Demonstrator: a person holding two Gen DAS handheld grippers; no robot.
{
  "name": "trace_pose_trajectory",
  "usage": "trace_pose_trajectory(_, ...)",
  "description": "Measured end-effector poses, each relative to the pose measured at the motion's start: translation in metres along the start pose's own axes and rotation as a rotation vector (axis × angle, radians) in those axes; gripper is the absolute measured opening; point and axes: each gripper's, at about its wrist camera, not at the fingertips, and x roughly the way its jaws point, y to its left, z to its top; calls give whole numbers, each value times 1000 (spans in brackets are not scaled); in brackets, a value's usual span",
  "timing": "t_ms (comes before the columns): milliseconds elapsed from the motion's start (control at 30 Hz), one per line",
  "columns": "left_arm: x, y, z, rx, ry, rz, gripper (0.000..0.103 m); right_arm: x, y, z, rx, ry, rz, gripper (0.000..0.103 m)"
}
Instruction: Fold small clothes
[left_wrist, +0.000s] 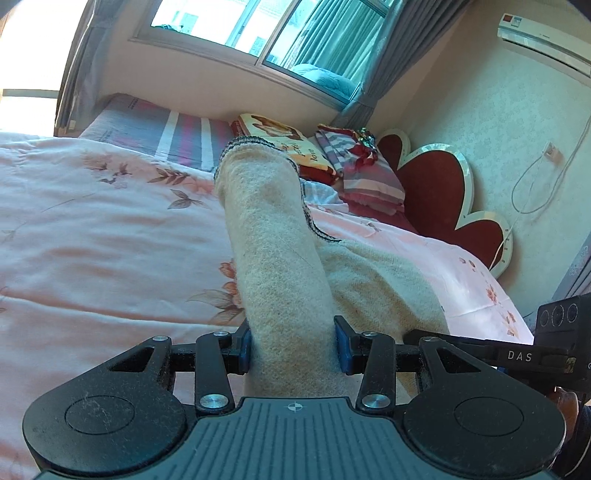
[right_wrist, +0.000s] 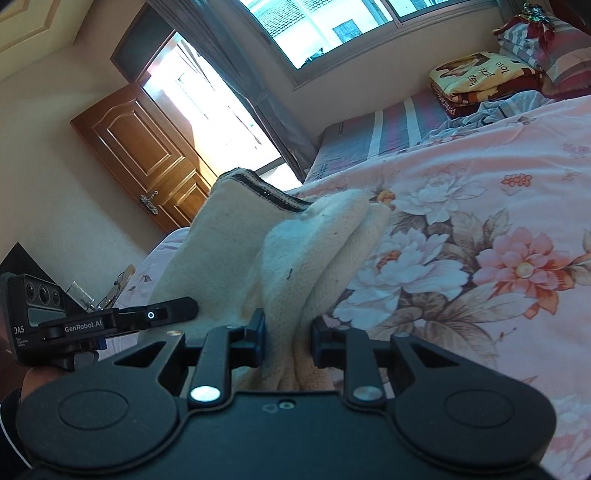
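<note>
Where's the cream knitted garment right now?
The cream knitted garment is clamped in both the left tool and the right tool, lifted above the pink floral quilt.

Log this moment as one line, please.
left gripper: shut on cream garment | right gripper: shut on cream garment | garment lifted over bed

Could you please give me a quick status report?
Left hand-held gripper and right hand-held gripper shut on cream knitted garment, lifted over pink floral bedspread. Nothing in the way.
</note>
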Motion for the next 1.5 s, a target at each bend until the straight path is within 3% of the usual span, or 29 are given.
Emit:
trace_pose_trajectory(333, -26, 73, -11, -39, 38, 45, 43, 52, 48, -27, 4, 50, 27, 23)
trace_pose_trajectory(533, -15, 100, -30, -83, 77, 43, 43, 69, 49, -43, 19, 86, 9, 23)
trace_pose_trajectory(1033, 5, 127, -48, -136, 107, -2, 48, 80, 28, -61, 105, 100, -18, 24)
trace_pose_trajectory(1167, -8, 129, -47, -133, 62, 42, 70, 79, 23, -63, 124, 96, -18, 25)
trace_pose_trajectory(1267, -40, 119, -45, -58, -69, 110, 70, 76, 19, -65, 133, 93, -19, 25)
trace_pose_trajectory(1333, -51, 103, -44, 34, -114, 74, 70, 76, 16, -67, 146, 90, -12, 25)
trace_pose_trajectory(1433, -45, 75, -48, 176, -94, 28, 70, 75, 11, -70, 173, 79, -2, 25)
trace_pose_trajectory(1500, -33, 67, -51, 206, -63, 16, 70, 74, 9, -72, 181, 74, -5, 24)
